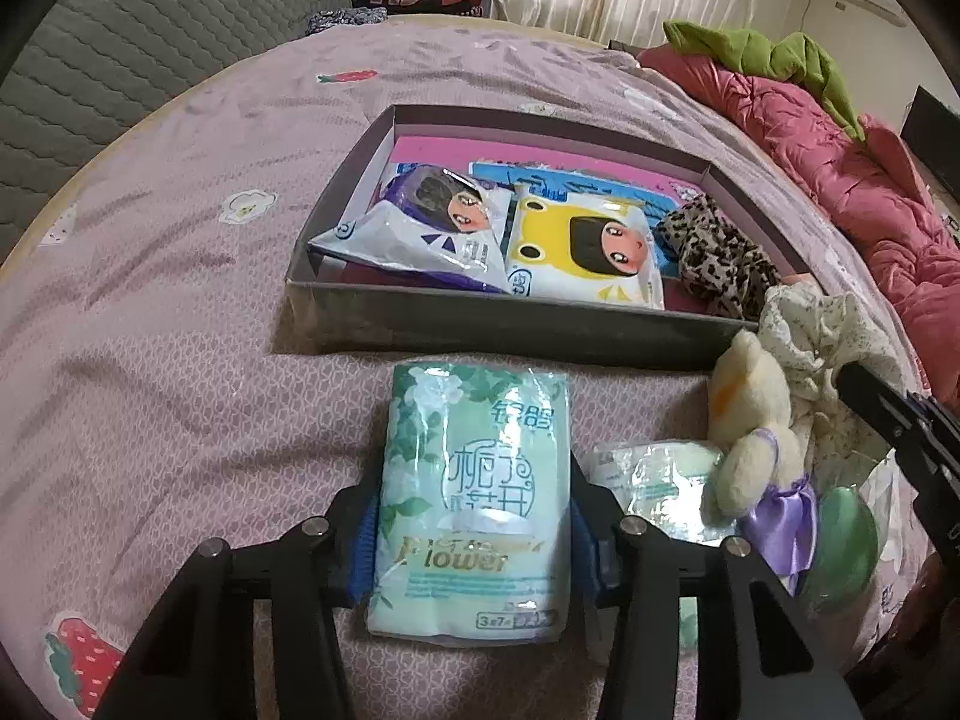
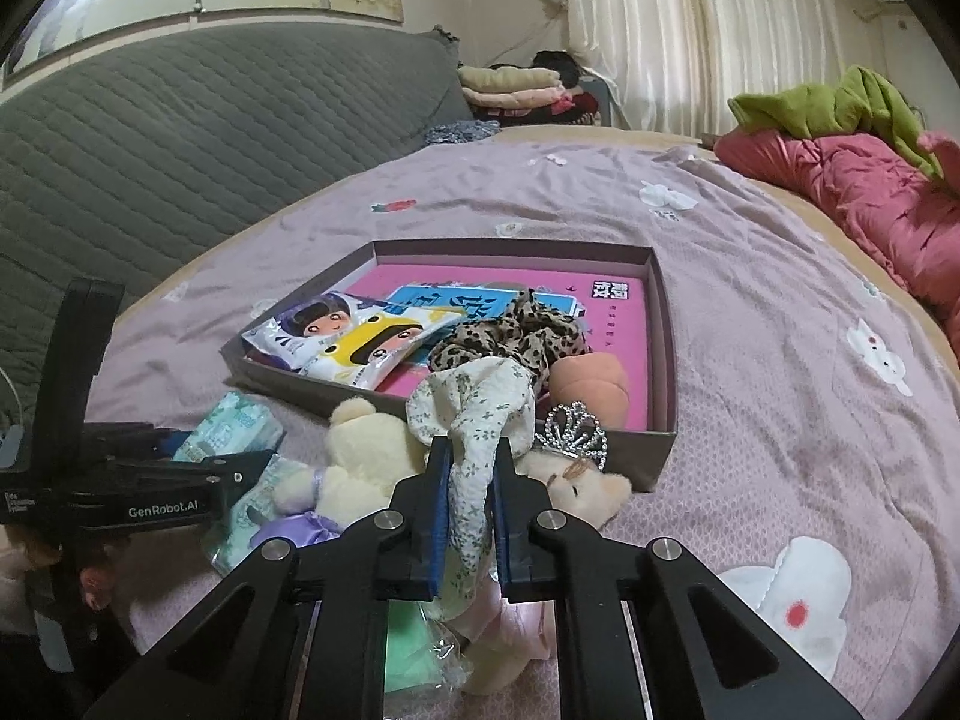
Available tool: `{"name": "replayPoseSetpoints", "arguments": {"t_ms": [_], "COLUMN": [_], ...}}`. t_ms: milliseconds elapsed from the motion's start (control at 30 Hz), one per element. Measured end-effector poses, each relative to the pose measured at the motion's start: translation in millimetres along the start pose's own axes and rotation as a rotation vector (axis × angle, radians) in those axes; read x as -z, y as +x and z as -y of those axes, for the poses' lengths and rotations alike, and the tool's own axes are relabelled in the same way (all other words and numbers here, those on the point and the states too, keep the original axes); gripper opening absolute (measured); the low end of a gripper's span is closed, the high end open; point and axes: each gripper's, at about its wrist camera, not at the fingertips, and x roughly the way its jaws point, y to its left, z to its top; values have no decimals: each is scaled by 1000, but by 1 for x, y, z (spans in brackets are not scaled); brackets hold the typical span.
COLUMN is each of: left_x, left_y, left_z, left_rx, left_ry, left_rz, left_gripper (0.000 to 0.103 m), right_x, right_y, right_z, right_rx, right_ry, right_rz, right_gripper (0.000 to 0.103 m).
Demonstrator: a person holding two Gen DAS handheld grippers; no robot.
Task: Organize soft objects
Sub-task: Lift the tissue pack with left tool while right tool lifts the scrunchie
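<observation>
My left gripper (image 1: 474, 516) is shut on a mint-green tissue pack (image 1: 474, 498) that lies on the bed in front of the grey box (image 1: 480, 315). My right gripper (image 2: 471, 480) is shut on a white floral cloth (image 2: 480, 414), pinched between the blue pads. A cream plush bear (image 1: 750, 414) with a purple bow lies beside it, and a second bear wearing a silver tiara (image 2: 576, 429) sits near the box corner. Inside the box (image 2: 660, 324) lie two cartoon wipe packs (image 1: 420, 222), a leopard-print cloth (image 1: 714, 252) and a peach plush (image 2: 591, 387) on pink books.
A second tissue pack (image 1: 648, 474) and a green item in a clear bag (image 1: 840, 546) lie at the right. A pink quilt (image 1: 840, 168) with a green garment bounds the bed's right side. A grey quilted headboard (image 2: 180, 138) stands left. Folded clothes (image 2: 510, 87) are stacked behind.
</observation>
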Motion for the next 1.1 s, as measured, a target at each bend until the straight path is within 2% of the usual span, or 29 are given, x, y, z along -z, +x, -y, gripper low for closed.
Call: {"name": "replayPoseSetpoints", "arguments": {"t_ms": [267,533,833,967,1000,1067,1100], "left_x": [0,-2,-2,0,0,0,0], "left_y": [-11,-30,-37,-37,-38,-39,-39], "left_z": [1,-4,-2,-1,-1,-1,0], "left_rx": [21,6,9,11,9,12,15], "left_ry": [2,1,1,-3,-3,-5,-7], "left_rz": [28,70,70,64,64,66,68], "left_gripper": [48,48,48,48,48,48,48], "right_x": [-2,-6,-9,-8,-8,-5,-5], "right_y": [-5,-13,-20,-16,-11,-6,-3], "right_z": [-4,-5,-7,-10,-8,-3,2], "right_rx": [-12,-13,-17,10,15,8,-22], "right_ry": [-19,-29,-49,-70,-62,-26,-3], "right_rz": [27,62,82,57,28,7,-19], "right_gripper": [12,12,12,9,9,9,11]}}
